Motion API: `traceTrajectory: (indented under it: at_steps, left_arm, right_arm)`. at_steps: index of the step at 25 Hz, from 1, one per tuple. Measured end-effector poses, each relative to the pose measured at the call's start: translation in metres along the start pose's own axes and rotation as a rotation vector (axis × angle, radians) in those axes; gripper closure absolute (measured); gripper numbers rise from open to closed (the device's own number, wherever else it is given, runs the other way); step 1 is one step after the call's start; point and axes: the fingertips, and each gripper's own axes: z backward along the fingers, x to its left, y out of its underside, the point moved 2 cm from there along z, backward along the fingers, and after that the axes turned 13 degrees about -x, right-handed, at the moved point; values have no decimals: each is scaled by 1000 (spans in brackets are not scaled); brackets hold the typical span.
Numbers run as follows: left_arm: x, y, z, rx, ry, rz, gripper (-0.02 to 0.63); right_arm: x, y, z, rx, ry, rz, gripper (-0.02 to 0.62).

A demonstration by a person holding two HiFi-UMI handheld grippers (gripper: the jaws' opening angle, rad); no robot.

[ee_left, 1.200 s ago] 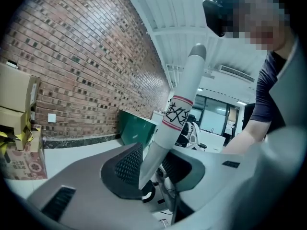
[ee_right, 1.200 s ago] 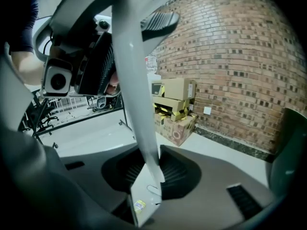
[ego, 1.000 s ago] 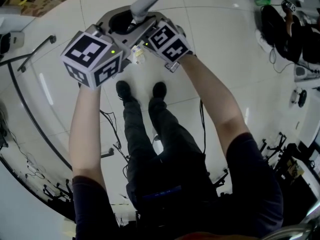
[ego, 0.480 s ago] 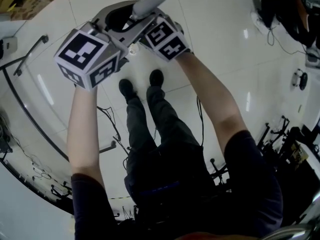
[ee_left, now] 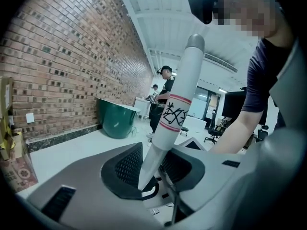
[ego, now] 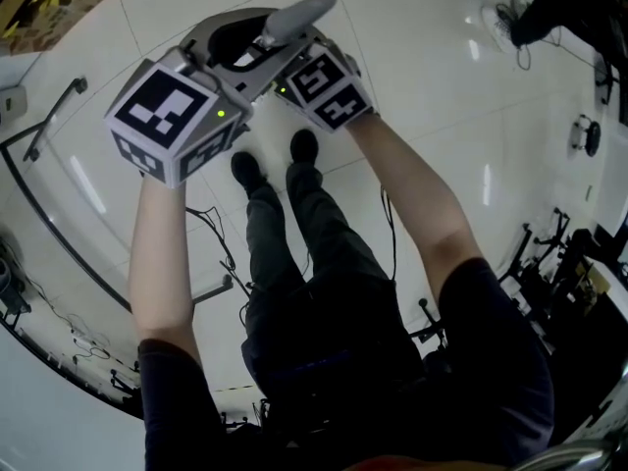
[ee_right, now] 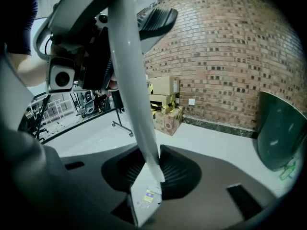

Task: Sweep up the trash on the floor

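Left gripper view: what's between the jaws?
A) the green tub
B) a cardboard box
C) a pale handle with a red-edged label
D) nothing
C: in the left gripper view a pale handle bearing a red-edged handwritten label runs down between the jaws of the left gripper, which are closed on it.

Holding both arms out ahead, left forearm [ego: 162,253] and right forearm [ego: 417,204] bare, wrists close together. Clamping the left gripper [ee_left: 151,171] on a white handle [ee_left: 177,104] and pinching the same shaft lower down with the right gripper [ee_right: 153,176] (jaws part-closed on both)
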Motion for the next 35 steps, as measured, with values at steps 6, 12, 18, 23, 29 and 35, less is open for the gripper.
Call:
traceTrajectory:
  at_steps: [6, 12, 18, 23, 29, 35]
  left_arm:
    - [9, -12, 0, -16, -11, -148, 518]
    - [43, -30, 10, -58, -61, -249, 540]
    - [22, -66, 34, -97, -40, -345, 538]
    - [-6, -123, 72, -199, -57, -309, 538]
    - [-53, -227, 132, -308, -85, -279, 540]
    - [-116, -304, 189, -378, -67, -323, 540]
  right_arm:
    - [-4, -8, -4, -57, 21, 21, 488]
    - [-12, -28, -31, -55, 3, 90, 490]
    - [2, -73, -24, -69, -22, 183, 491]
    - [30, -131, 5, -112, -29, 229, 489]
    - [82, -233, 59, -152, -36, 247, 489]
    - [141, -313, 108, -216, -84, 255, 489]
